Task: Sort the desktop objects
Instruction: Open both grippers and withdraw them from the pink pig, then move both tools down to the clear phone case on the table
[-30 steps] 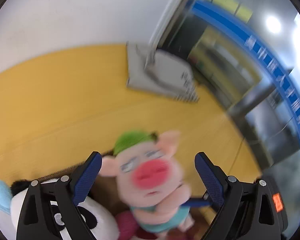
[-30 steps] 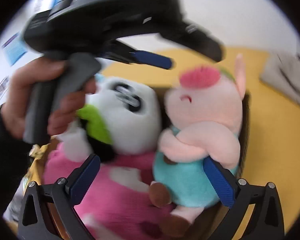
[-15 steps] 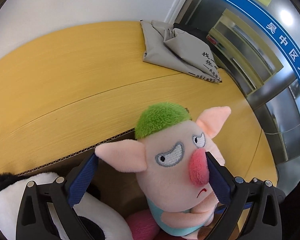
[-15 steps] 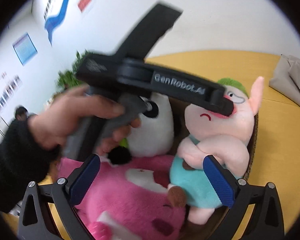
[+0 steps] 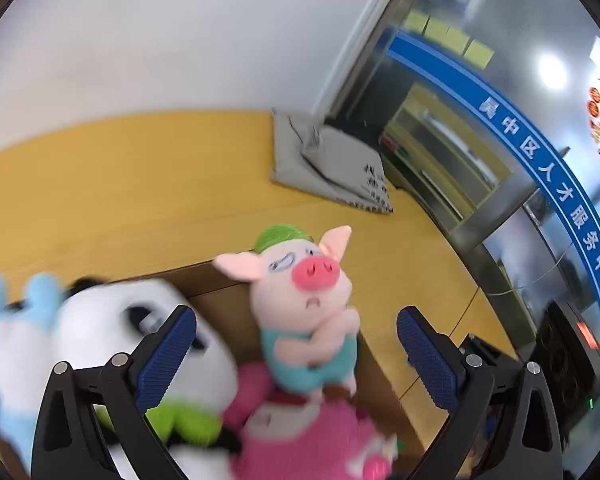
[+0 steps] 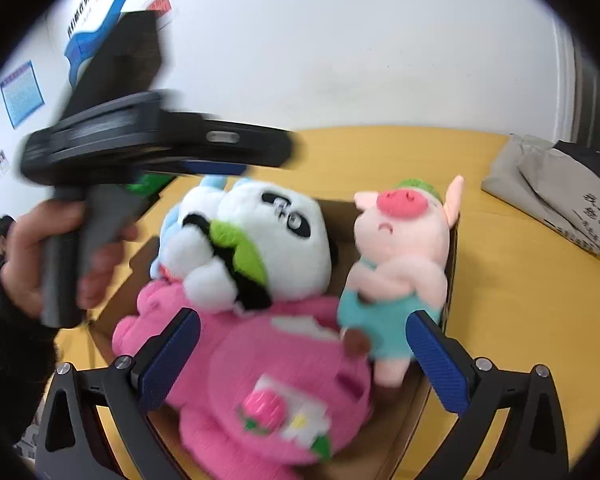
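Note:
A cardboard box [image 6: 396, 440] on the yellow table holds plush toys. A pink pig plush [image 5: 304, 312] with green hair and teal overalls stands upright at the box's right side; it also shows in the right wrist view [image 6: 400, 256]. A panda plush [image 6: 276, 240], a big pink plush [image 6: 260, 368] and a blue-and-white plush [image 5: 4, 344] lie beside it. My left gripper [image 5: 296, 356] is open and empty above the box, seen from the side in the right wrist view [image 6: 220, 168]. My right gripper [image 6: 300, 356] is open and empty over the pink plush.
A folded grey cloth bag [image 5: 332, 168] lies at the table's far edge near a glass door; it also shows in the right wrist view [image 6: 552, 192]. A white wall runs behind the table. The wooden tabletop [image 5: 120, 184] stretches beyond the box.
My left gripper has pulled back and up from the pig plush, which now stands free in the box. The right gripper has stayed open and drawn back a little.

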`<state>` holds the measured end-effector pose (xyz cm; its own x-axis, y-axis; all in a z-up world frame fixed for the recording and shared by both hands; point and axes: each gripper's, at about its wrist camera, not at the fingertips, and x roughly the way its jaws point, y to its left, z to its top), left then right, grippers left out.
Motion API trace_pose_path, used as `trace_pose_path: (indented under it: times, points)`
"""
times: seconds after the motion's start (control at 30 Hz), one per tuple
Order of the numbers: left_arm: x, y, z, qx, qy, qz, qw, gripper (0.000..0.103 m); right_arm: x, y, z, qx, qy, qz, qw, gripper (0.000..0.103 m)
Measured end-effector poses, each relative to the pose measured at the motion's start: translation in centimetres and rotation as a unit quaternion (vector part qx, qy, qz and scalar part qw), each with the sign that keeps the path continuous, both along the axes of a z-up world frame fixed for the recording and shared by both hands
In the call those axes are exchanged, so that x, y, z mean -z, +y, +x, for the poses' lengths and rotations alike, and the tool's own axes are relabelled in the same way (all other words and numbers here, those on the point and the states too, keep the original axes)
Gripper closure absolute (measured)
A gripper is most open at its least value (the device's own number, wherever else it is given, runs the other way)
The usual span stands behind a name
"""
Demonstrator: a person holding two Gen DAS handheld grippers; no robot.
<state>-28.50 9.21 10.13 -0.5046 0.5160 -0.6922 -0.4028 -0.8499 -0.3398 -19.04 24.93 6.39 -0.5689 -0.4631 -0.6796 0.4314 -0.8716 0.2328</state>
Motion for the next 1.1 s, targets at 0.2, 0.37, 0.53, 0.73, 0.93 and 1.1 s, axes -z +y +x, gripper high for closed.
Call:
trace_pose_path:
  times: [0.2,0.37,0.53,0.73,0.93,1.1]
  points:
    - [-0.5,-6.0,11.5,-0.055,0.08,-0.045,0.9942,0.0,0.4,-2.0,5.0,0.019,0.009,0.046,0.999,0.0]
    - [2.2,-10.5,19.3,-0.112,0.086,-0.057,0.9884,0.0,1.3,-3.0,8.9,0.058,0.018,0.042,0.997,0.0]
    - [4.0,-12.6,24.9,-0.167,0.093,-0.076,0.9787,0.0,1.6,-4.5,12.2,0.075,0.028,0.057,0.995,0.0]
    - [4.6,-12.7,29.7,-0.21,0.114,-0.095,0.9664,0.0,1.5,-5.4,15.9,0.092,0.049,0.074,0.992,0.0]
    - [5.4,-12.3,32.2,-0.225,0.112,-0.106,0.9621,0.0,2.5,-6.0,18.1,0.096,0.045,0.091,0.99,0.0]
    - [5.8,-12.4,33.1,-0.241,0.113,-0.115,0.957,0.0,3.0,-6.0,19.1,0.095,0.042,0.1,0.99,0.0]
